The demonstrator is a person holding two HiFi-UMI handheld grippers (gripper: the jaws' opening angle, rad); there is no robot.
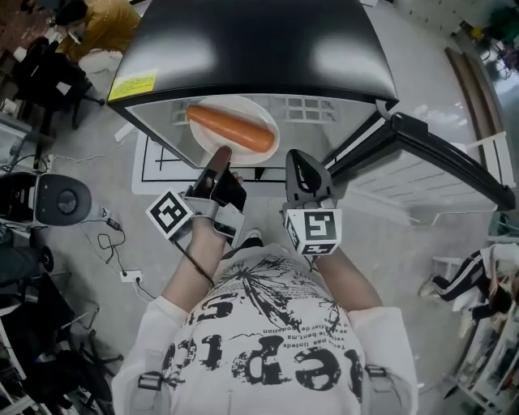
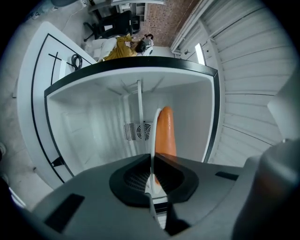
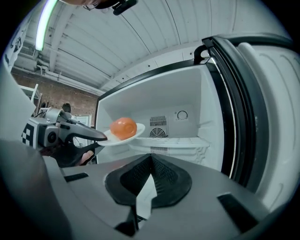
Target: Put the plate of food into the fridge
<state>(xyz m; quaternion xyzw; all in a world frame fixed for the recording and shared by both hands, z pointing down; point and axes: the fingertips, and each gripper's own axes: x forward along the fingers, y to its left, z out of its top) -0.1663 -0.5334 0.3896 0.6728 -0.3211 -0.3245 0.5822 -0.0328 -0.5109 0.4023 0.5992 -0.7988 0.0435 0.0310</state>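
A white plate [image 1: 258,113] carries a long orange sausage [image 1: 232,128] and hangs at the mouth of the open fridge [image 1: 251,40]. My left gripper [image 1: 220,156] is shut on the plate's near rim. In the left gripper view the plate [image 2: 153,136] runs edge-on between the jaws, with the sausage [image 2: 165,133] to its right. My right gripper [image 1: 304,172] is beside it on the right, shut with nothing in it. From the right gripper view, the plate [image 3: 133,132] and sausage [image 3: 123,127] hover just above the white fridge shelf [image 3: 180,142], held by the left gripper [image 3: 102,137].
The fridge door [image 1: 442,146] stands open to the right, its white racks [image 1: 422,190] facing me. A fan grille [image 3: 158,132] sits on the fridge's back wall. Cables [image 1: 113,243] and a round grey device [image 1: 58,198] lie on the floor at left. A person in yellow [image 1: 105,20] sits far left.
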